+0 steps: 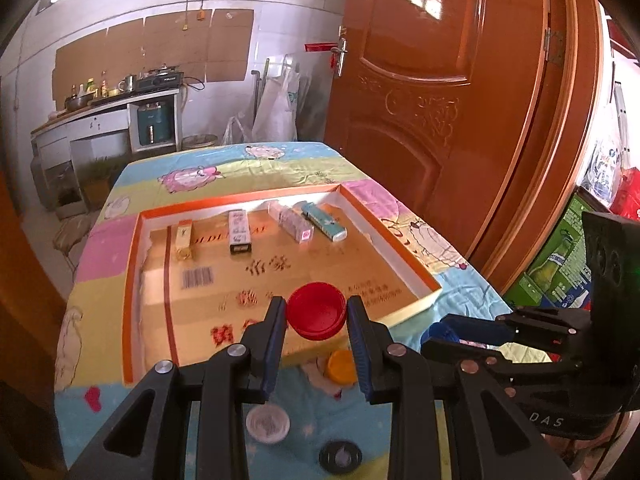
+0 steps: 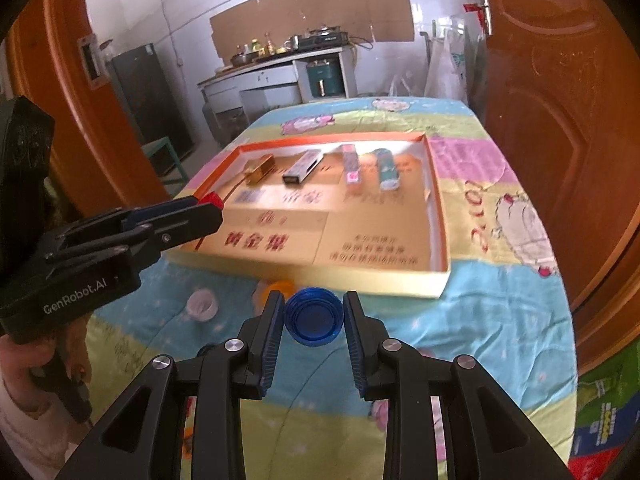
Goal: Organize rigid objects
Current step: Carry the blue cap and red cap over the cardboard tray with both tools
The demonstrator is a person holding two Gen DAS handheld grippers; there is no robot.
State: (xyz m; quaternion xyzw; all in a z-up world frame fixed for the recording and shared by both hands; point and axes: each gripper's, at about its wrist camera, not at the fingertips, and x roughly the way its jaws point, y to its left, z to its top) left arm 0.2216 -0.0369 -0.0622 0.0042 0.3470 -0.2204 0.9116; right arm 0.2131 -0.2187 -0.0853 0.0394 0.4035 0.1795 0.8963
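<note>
Red cap (image 1: 316, 311): held between the fingers of the left hand-held gripper (image 1: 317, 320), hollow side facing the camera, over the near part of the tray.
Blue cap (image 2: 313, 316): clamped in the right hand-held gripper (image 2: 314, 320), hollow side toward the camera, above the tabletop just short of the tray's near wall.
Tray (image 1: 132, 264): shallow orange-rimmed box lid on the quilted tabletop (image 1: 104, 256), long axis running away from the cameras.
Far row: gold box (image 1: 184, 240), grey-white box (image 1: 239, 232), pink box (image 1: 294, 224) and teal box (image 1: 324, 222) lie side by side near the tray's far wall, each with its long axis pointing roughly from far wall to near wall.
Open room: the tray floor between that row and the near wall is bare printed card.
Near edge of the tabletop: orange cap (image 1: 342, 366), white cap (image 1: 268, 424) and dark cap (image 1: 340, 456) lie loose outside the tray.
Right side: brown door (image 1: 440, 100) stands close beside the tabletop's right edge.
</note>
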